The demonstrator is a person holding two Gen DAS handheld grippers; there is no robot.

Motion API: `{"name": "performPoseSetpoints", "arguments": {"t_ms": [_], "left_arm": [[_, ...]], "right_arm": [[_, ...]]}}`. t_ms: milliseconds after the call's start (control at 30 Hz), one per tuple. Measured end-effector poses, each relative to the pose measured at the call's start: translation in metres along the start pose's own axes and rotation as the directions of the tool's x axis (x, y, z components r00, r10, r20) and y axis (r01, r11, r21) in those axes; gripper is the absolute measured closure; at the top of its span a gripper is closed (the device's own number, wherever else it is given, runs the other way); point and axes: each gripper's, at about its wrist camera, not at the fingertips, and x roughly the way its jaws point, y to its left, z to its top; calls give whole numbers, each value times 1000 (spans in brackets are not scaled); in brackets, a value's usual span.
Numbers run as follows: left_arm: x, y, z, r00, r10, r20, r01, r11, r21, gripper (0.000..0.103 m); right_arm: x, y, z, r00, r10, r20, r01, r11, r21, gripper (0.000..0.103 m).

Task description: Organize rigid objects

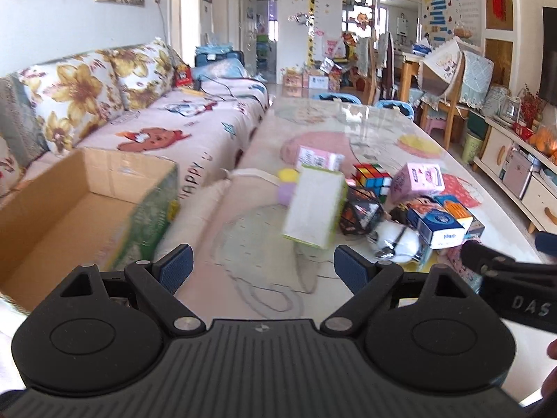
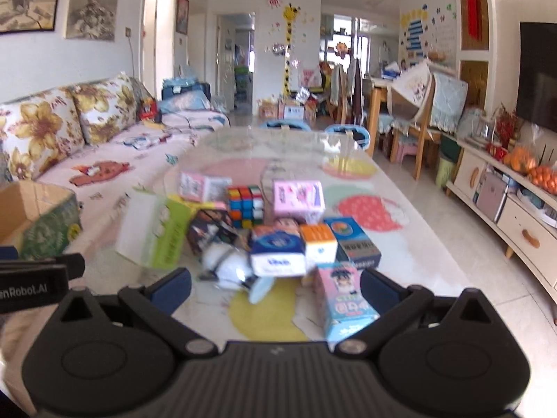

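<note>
- Here, the left gripper [image 1: 263, 268] stands wide open with nothing between its blue pads, above the near part of the table [image 1: 264, 278].
- Likewise the right gripper [image 2: 275, 287] is spread wide and grips nothing; a tall pink and blue box [image 2: 344, 299] lies just ahead between its fingers, nearer the right one, though whether it touches is unclear.
- Just to the left of the left gripper, an open cardboard box [image 1: 69, 205] sits on the sofa edge, its inside bare as far as it shows.
- Straight ahead of the left gripper, a green and white box [image 1: 315, 205] looks tilted and blurred; whether it rests on the table I cannot tell.
- Ahead and right of it lies a cluster: a white toy [image 2: 228, 261], a dark box [image 2: 210, 230], a blue and white box [image 2: 278, 254] and an orange and white cube [image 2: 318, 242].
- Further on stand a puzzle cube [image 2: 245, 205] and a pink box [image 2: 297, 200] beside it.
- Far left, a flowered sofa [image 1: 104, 97] runs along the table.
</note>
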Motion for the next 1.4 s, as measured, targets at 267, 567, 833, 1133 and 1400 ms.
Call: {"name": "performPoseSetpoints", "arguments": {"t_ms": [267,567,833,1133,1400], "left_arm": [[-28,36,4,987,91,130,-87,995,-42,0],[-45,63,1,963,176,203,-153,980,-124,0],[-48,68,-4,944,244,222,-200,959,-201,0],[-46,62,-12,935,272,228,-225,951,-211,0],[-44,54,-17,955,197,224,-170,977,-131,0]], "right_arm": [[-46,43,17,993,76,93,-76,997,-3,1],[-81,91,22,969,192,157,-183,981,-70,1],[-110,118,16,931,267,249,-238,961,-142,1],[-123,127,7,908,291,301,-230,947,-223,1],[-113,112,-10,909,260,325,-187,953,-237,1]]}}
